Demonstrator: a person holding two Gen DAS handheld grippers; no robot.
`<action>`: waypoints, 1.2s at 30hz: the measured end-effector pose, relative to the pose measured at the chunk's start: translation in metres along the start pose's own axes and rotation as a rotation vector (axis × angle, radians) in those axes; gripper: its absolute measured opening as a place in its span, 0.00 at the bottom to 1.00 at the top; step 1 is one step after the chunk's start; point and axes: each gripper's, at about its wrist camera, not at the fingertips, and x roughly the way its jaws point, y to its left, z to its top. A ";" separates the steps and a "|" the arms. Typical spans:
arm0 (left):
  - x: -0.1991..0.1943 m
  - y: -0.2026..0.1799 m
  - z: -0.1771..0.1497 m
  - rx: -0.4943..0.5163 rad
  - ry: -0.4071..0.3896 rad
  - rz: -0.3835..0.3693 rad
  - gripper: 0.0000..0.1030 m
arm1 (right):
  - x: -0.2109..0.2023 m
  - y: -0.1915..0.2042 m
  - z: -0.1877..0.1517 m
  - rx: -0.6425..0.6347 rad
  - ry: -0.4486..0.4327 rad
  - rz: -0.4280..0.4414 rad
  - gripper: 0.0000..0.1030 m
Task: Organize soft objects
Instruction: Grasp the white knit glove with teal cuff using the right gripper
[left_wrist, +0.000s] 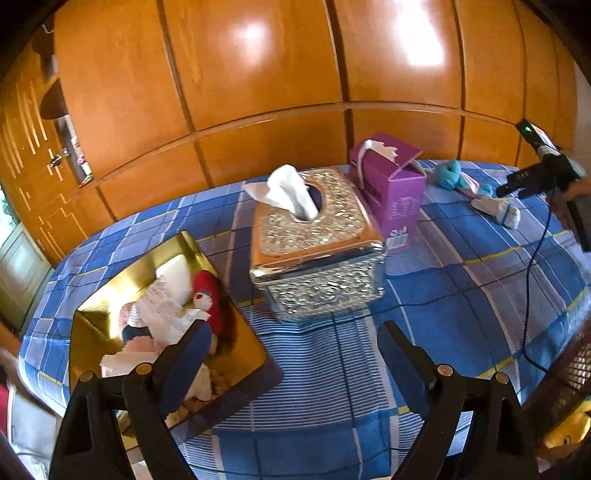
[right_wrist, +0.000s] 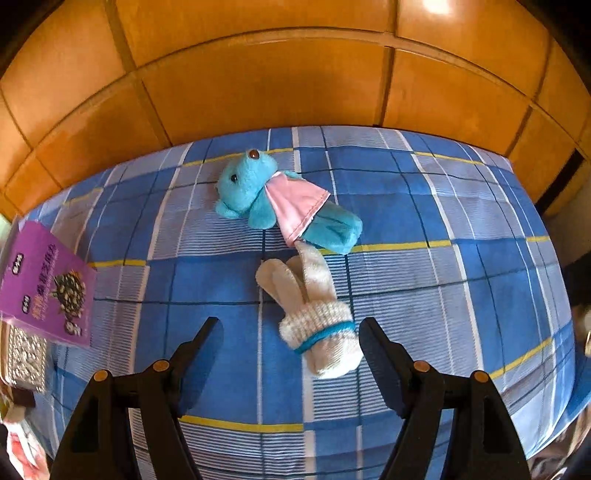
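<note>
My right gripper (right_wrist: 291, 354) hangs over the blue plaid cloth-covered table (right_wrist: 461, 221), jaws spread wide and holding nothing. The white knitted glove with a blue band at its cuff (right_wrist: 314, 314) lies just ahead of it, its cuff end between my fingertips but nearer the right-hand one, touching neither. Its long axis runs away from me and slightly leftward, fingers pointing toward the turquoise plush bear in a pink cape (right_wrist: 273, 199), which lies just beyond, nearly touching the glove's fingertips. My left gripper (left_wrist: 295, 354) is also spread and empty, well apart from both, beside the gold rectangular tray (left_wrist: 236, 350) that already holds soft things. So the right hand is plainly nearer; I judge it should shift a little rightward to straddle the cuff.
</note>
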 end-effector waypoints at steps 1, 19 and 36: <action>0.001 -0.002 0.000 0.005 0.002 -0.007 0.89 | 0.001 -0.002 0.002 -0.009 0.008 0.001 0.74; 0.014 -0.026 -0.002 0.062 0.051 -0.082 0.89 | 0.064 -0.007 0.013 -0.045 0.183 -0.012 0.68; 0.001 -0.092 0.047 0.201 0.019 -0.315 0.86 | 0.044 -0.052 -0.030 0.184 0.102 -0.213 0.39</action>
